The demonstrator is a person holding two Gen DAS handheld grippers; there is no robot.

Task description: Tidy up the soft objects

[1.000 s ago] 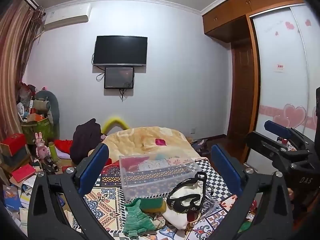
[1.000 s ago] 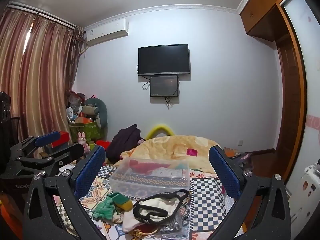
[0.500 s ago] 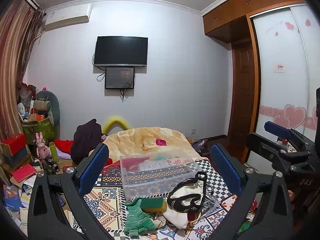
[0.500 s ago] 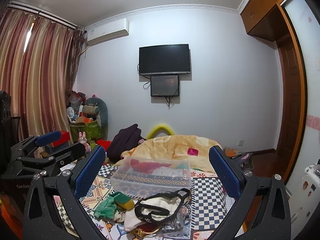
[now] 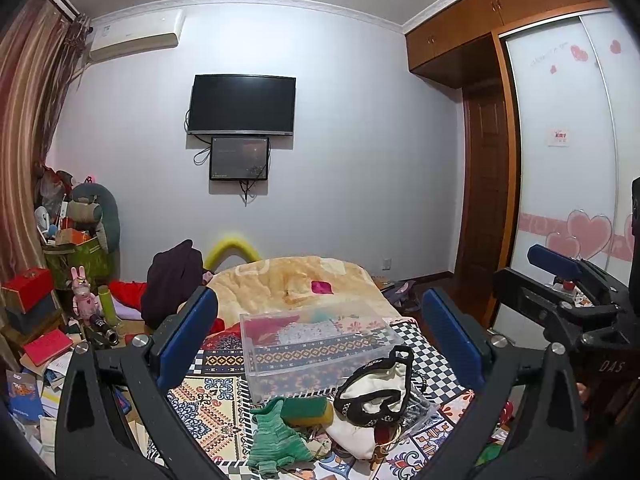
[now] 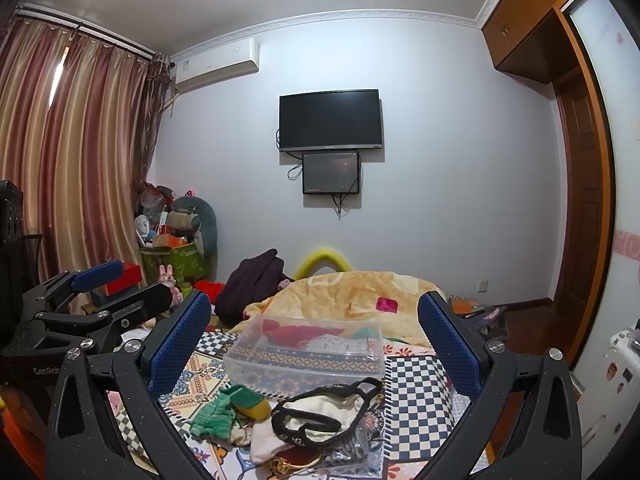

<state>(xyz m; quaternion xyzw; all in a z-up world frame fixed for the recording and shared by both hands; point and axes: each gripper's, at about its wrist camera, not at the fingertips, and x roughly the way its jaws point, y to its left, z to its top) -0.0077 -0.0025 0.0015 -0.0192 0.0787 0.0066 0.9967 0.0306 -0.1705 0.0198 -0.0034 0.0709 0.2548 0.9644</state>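
You can't make out what fills the clear plastic box [image 5: 316, 344]; the cream pouch [image 6: 304, 428] hides items beneath, and your patterned bedspread [image 5: 208, 408] runs past the bottom edge.

One clear plastic box [image 5: 316, 344] sits on one bed [image 5: 224, 408]. In front lie one green knit cloth [image 5: 276, 440], one green-and-yellow sponge [image 5: 310, 410] and one cream bag [image 5: 376, 396]. Two screens [image 5: 242, 105] hang on the wall.

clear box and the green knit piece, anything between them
Only bare patterned bedspread lies between the clear box and green knit piece, in the right wrist view.
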